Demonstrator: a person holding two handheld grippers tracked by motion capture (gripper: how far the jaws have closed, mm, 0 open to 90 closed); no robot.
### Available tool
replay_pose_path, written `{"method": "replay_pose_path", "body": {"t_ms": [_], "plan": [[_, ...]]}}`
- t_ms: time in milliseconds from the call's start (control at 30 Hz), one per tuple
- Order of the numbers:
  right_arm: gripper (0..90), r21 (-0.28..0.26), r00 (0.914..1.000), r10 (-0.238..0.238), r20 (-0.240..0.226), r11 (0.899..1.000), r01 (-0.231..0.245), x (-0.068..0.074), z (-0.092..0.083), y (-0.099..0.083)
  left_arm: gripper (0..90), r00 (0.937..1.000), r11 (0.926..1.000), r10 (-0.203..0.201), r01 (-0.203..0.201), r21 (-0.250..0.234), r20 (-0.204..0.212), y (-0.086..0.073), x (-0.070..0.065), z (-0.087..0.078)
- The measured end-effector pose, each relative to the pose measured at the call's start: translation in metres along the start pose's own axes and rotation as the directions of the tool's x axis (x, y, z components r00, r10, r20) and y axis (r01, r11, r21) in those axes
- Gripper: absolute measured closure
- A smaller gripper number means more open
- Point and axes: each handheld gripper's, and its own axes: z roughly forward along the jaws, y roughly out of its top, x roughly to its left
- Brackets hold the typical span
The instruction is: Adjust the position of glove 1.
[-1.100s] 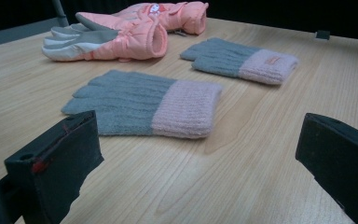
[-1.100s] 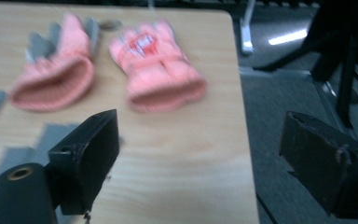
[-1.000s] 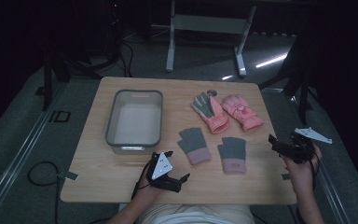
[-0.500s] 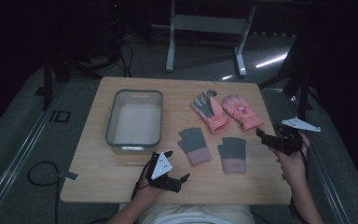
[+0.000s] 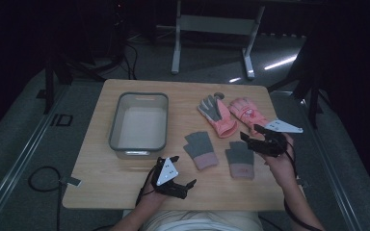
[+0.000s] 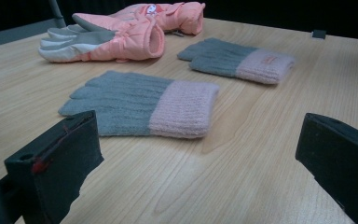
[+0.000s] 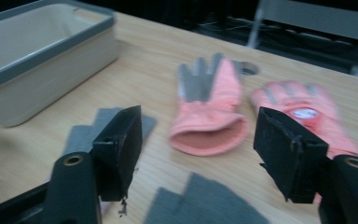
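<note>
Since the earlier frame the right gripper point(image 5: 247, 141) has come in from the table's right edge and now hangs above the wood just right of the two knit gloves, pointing left across the table. Its jaws have just been closing, yet they stand apart with nothing between them; through the gap its own view looks at the open cuff of the palm-up pink glove point(image 7: 208, 112). The left gripper point(image 5: 182, 172) has kept its place at the near edge, lying low on the table point(image 5: 101, 183), jaws spread wide and empty.

The nearer things to the right gripper are the right knit glove point(image 5: 241, 159), grey with a pink cuff, lying flat just below and left of the jaw tips, and the second pink glove point(image 5: 244, 111) with a white patch, just beyond the gripper toward the far edge. The left knit glove point(image 5: 200, 150) lies beside its mate, apart from it, and sits straight ahead of the left gripper with bare wood between. The palm-up pink glove sits farther back, touching its pink partner near the fingers.

A grey-rimmed tub point(image 5: 139, 144) stands to the left of all four gloves, with nothing in it. A round hole in the table shows behind the pink gloves.
</note>
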Motion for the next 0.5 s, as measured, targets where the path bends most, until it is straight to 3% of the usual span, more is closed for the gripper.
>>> {"method": "replay_pose_path", "body": {"t_ms": [67,133,233,500], "plan": [[35.1,0.004,0.9999,-0.007,-0.012,1.0,0.007,0.003,0.003,0.0,0.0,1.0,1.0,0.0,0.0,0.002,0.0,0.0,0.0,0.0],[36.7,0.029,0.9964,-0.05,-0.068,0.998,0.052,0.017,0.019,0.001,0.0,1.0,1.0,0.001,-0.001,0.0,0.001,0.0,0.0,0.0],[37.7,0.039,0.9923,-0.072,-0.101,0.996,0.076,0.025,0.03,0.002,0.0,1.0,1.0,0.004,-0.004,0.003,0.0,0.0,0.0,0.0],[42.9,0.068,0.9798,-0.094,-0.177,0.992,0.107,0.039,0.059,-0.006,0.0,1.0,1.0,0.0,0.0,0.0,0.002,0.0,0.0,0.0]]}}
